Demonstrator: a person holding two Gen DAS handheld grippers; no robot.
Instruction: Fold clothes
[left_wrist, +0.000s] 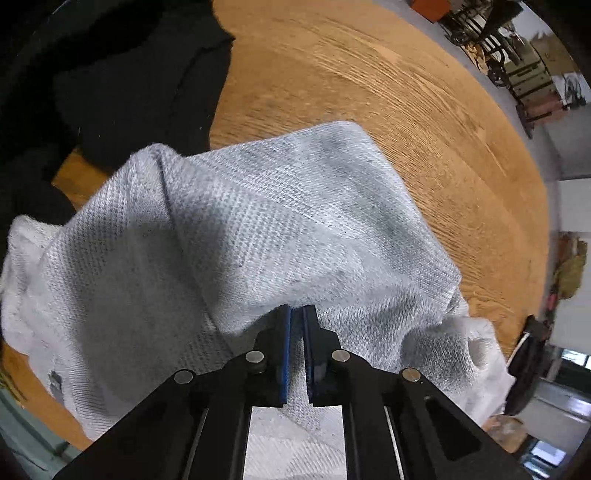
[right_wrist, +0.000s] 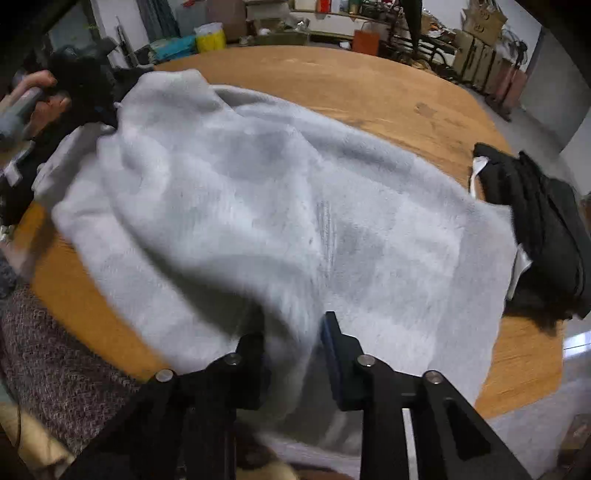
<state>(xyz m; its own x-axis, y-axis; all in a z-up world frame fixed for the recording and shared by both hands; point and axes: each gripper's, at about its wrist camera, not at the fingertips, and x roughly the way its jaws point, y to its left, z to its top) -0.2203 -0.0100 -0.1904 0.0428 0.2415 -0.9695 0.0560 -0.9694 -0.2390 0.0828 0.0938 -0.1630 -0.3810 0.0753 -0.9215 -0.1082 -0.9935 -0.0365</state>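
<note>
A light grey knit garment (right_wrist: 258, 192) lies spread and rumpled on a round wooden table (right_wrist: 369, 88). My left gripper (left_wrist: 297, 314) is shut on a raised fold of the garment (left_wrist: 258, 229) and holds it above the table (left_wrist: 406, 110). My right gripper (right_wrist: 295, 328) has its jaws wide apart around a bunched edge of the garment, which fills the gap between them. The left gripper and the hand holding it (right_wrist: 33, 99) show at the far left of the right wrist view.
A pile of black clothes (right_wrist: 546, 229) lies at the table's right edge, and shows as dark cloth (left_wrist: 129, 85) in the left wrist view. A brown tweed fabric (right_wrist: 55, 369) is at the lower left. Shelves, boxes and chairs (right_wrist: 480, 55) stand beyond the table.
</note>
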